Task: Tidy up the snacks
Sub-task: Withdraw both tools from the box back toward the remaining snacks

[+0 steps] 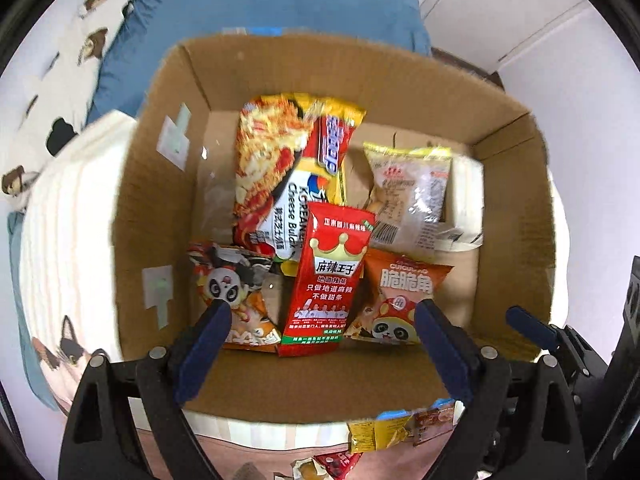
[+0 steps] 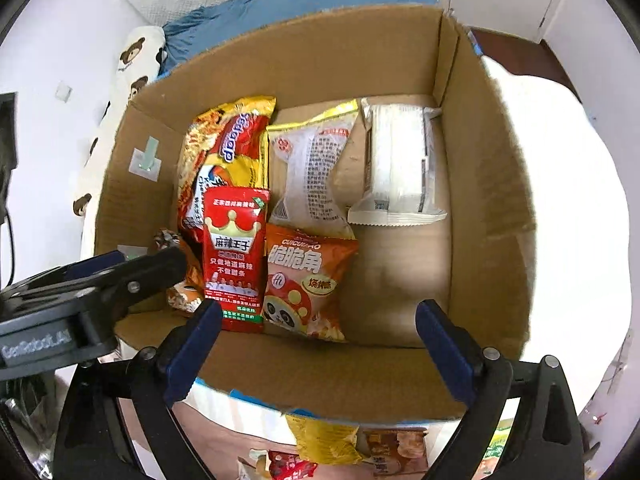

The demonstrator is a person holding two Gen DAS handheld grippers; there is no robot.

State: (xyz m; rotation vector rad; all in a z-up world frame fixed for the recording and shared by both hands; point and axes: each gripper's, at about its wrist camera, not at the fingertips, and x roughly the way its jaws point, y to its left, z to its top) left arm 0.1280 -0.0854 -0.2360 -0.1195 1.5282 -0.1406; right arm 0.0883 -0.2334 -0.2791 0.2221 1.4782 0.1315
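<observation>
Left wrist view looks down into the cardboard box (image 1: 168, 208), where the left gripper (image 1: 320, 344) hangs over the near wall with its jaws spread wide and nothing between them. Right under that gap lies the red spicy-strip packet (image 1: 326, 276), propped across its neighbours — the panda packet (image 1: 234, 300) toward the box's near-left corner and the orange corn-snack bag (image 1: 394, 300) on its other side. Behind them the yellow noodle pack (image 1: 280, 172) runs toward the far wall, with the pale bread bag (image 1: 412, 196) beside it.

Right wrist view shows the right gripper (image 2: 318, 344) also agape and empty, over the near wall, facing the bare floor along the box's right wall; the white wrapped pack (image 2: 400, 164) sits in the far-right corner. More snacks wait outside, below the near wall, among them a yellow bag (image 2: 326, 436) and a small red packet (image 2: 290, 466).

The step in hand looks like a release just finished, so the job is probably to pull clear and fetch the next snack. To do it well, lift each claw straight up before swinging back, so a finger does not catch the near wall or drag the propped red packet. Pinch the next bag by a sealed edge — the puffed middle would likely slip — and lay it flat in the free right side rather than stacking on the crowded left
</observation>
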